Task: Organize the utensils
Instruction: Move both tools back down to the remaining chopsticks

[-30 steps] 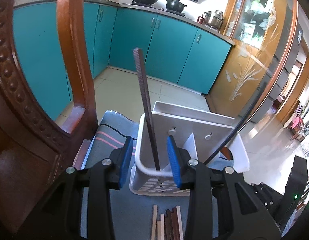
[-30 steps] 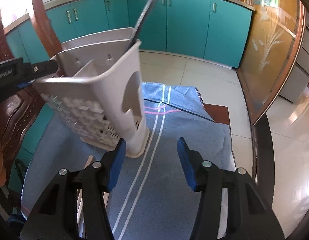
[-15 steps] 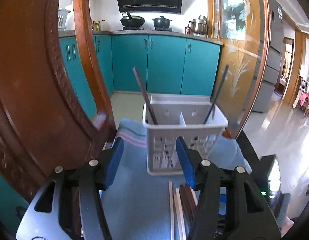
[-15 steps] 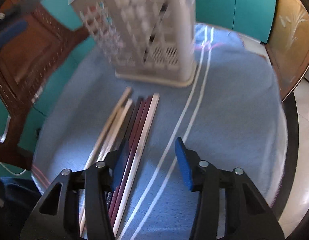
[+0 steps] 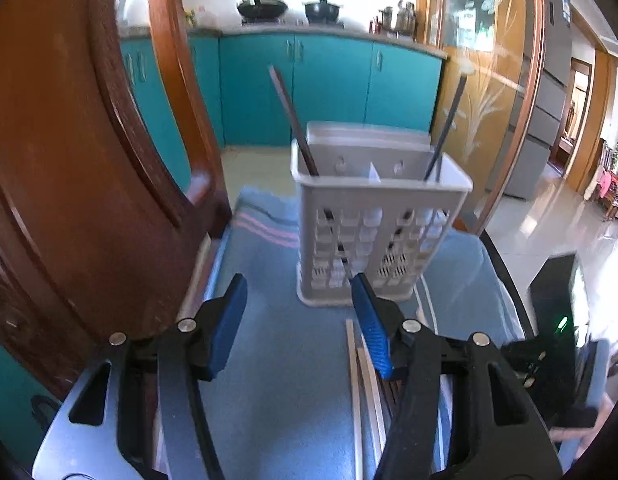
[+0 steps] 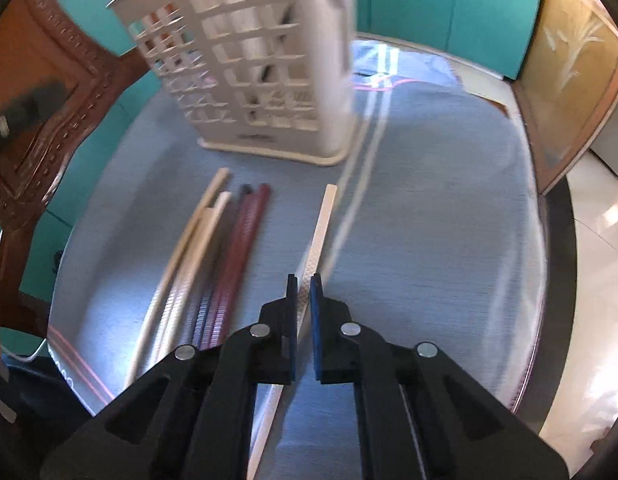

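Note:
A white slotted utensil basket (image 5: 377, 216) stands upright on the blue cloth (image 5: 277, 380). A dark brown chopstick (image 5: 293, 120) leans in its left half and a black chopstick (image 5: 449, 128) in its right half. My left gripper (image 5: 299, 320) hovers open just in front of the basket with nothing between its pads. On the cloth lie cream chopsticks (image 6: 197, 232) and dark red chopsticks (image 6: 245, 232) side by side. My right gripper (image 6: 305, 284) points steeply down and is shut on a single cream chopstick (image 6: 323, 220), set apart to the right of the others.
A carved wooden chair back (image 5: 89, 160) rises close on the left of the cloth. The round table edge (image 6: 557, 240) curves along the right. A black device with a green light (image 5: 557, 320) sits at the right. Teal cabinets (image 5: 329, 88) stand beyond.
My left gripper let go of the dark brown chopstick, widened and drew back from the basket. My right gripper tipped down over the loose chopsticks and shut on one cream chopstick.

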The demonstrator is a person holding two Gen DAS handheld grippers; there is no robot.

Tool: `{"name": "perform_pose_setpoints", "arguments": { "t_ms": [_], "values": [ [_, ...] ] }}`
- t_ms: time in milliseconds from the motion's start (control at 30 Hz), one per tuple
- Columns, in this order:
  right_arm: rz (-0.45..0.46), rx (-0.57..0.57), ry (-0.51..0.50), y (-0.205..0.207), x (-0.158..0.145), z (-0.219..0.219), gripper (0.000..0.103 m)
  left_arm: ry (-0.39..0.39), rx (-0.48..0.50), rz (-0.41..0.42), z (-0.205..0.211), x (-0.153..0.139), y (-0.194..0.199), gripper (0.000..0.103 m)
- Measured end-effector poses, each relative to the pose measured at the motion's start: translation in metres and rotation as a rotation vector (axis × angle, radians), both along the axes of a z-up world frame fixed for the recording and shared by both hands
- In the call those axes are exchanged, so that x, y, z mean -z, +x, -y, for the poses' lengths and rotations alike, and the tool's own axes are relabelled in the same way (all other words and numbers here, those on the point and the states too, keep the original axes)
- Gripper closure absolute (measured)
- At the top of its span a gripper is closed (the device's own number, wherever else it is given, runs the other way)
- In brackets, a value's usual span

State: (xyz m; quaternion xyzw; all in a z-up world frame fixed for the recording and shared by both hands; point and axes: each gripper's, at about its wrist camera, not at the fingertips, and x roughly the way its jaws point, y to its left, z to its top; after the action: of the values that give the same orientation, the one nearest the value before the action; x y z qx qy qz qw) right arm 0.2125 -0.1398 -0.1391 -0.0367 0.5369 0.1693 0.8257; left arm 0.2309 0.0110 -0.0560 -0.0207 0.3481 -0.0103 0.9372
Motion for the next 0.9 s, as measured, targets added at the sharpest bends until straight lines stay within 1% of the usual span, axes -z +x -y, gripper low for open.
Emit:
{"name": "perform_pose_setpoints", "arguments": {
  "t_ms": [100,167,200,300,367,500,567,733,900],
  "values": [
    [-0.001,0.034,0.010,0.005,-0.002,0.010,0.096,-0.030,0.028,-0.104,0.007,0.022,0.009,0.048],
    [-0.015,0.039,0.016,0.006,-0.001,0.012,0.096,-0.046,0.047,-0.158,0.012,0.034,0.014,0.048],
    [-0.014,0.040,0.016,0.007,-0.001,0.012,0.094,-0.056,0.056,-0.189,0.015,0.043,0.018,0.048],
    [-0.011,0.049,-0.001,0.007,-0.001,0.013,0.086,-0.055,0.053,-0.249,0.019,0.065,0.027,0.048],
    [-0.010,0.052,-0.010,0.008,0.003,0.012,0.084,-0.048,0.049,-0.279,0.021,0.076,0.032,0.048],
    [-0.006,0.048,-0.030,0.008,0.006,0.009,0.083,-0.039,0.056,-0.343,0.026,0.092,0.036,0.048],
    [-0.004,0.046,-0.031,0.005,0.007,0.008,0.083,-0.035,0.065,-0.362,0.028,0.097,0.036,0.049],
    [-0.003,0.049,-0.029,0.003,0.006,0.008,0.081,-0.032,0.077,-0.364,0.029,0.098,0.035,0.049],
    [0.006,0.045,-0.040,0.002,0.007,0.004,0.075,-0.043,0.088,-0.367,0.031,0.098,0.038,0.049]
  ]
}}
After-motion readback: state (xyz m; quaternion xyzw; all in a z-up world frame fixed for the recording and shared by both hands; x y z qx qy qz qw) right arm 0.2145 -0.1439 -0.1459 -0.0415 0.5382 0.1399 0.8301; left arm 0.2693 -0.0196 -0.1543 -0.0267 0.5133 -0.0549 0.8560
